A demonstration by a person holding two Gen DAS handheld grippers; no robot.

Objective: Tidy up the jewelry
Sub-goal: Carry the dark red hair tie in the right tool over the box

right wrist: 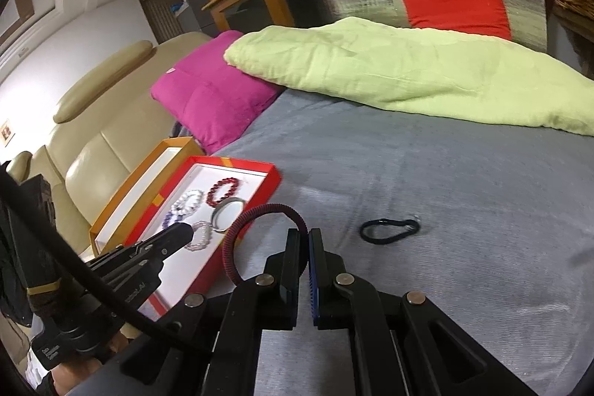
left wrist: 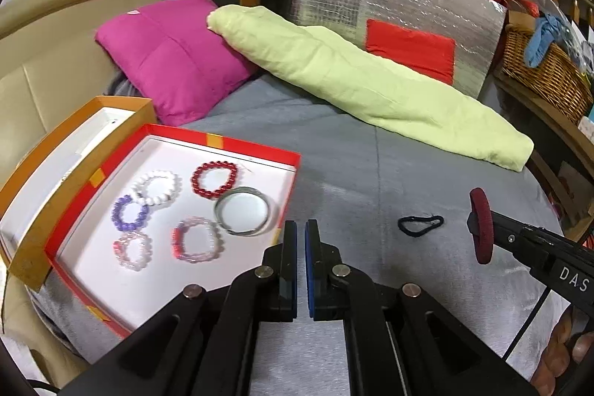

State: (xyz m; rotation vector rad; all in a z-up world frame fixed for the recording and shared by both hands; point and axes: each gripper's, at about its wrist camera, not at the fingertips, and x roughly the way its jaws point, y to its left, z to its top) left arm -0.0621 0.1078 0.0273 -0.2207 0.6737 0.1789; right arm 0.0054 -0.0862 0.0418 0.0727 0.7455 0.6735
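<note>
Right gripper (right wrist: 304,240) pinches the maroon band (right wrist: 237,229) by one edge, ready for the red tray (left wrist: 289,180). Left gripper (left wrist: 300,232), nearly closed, holds nothing; black band (left wrist: 420,224) waits.

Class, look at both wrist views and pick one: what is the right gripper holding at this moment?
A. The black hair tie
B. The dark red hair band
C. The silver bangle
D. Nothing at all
B: the right gripper is pinched on the dark red hair band, whose loop sticks out from its tips, while the black hair tie lies loose on the grey cover.
</note>
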